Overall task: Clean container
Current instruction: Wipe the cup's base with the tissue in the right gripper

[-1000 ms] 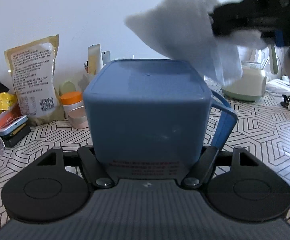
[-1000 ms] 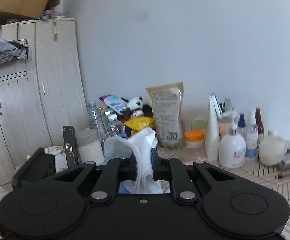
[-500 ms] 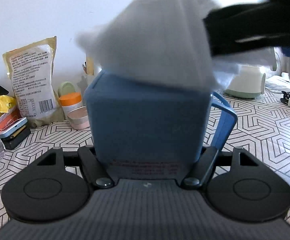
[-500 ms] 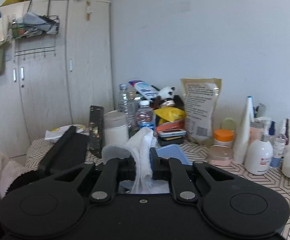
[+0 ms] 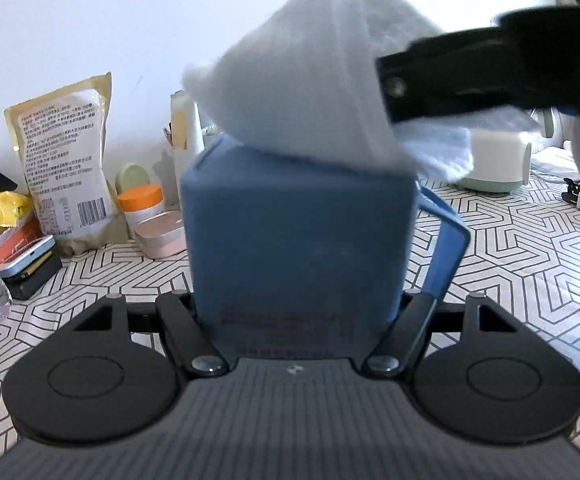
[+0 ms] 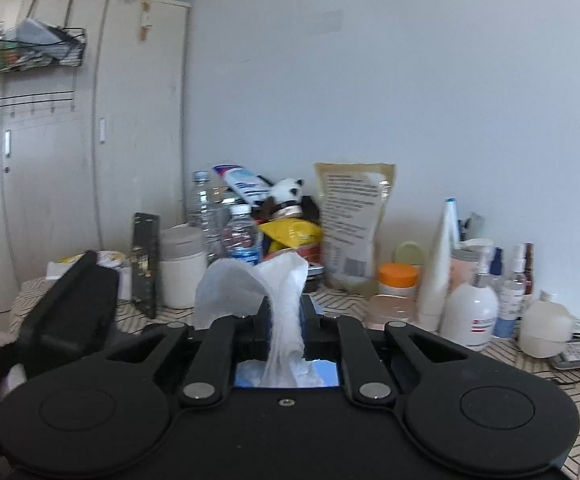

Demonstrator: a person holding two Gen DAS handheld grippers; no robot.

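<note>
Left gripper: clamped on the blue container, held above the patterned tabletop.
Right gripper: pinching a white wipe.
Wipe: draped over the container's far top edge.

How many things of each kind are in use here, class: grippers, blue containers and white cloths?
Grippers: 2 (left gripper, right gripper)
Blue container: 1
White cloth: 1
Total: 4
</note>
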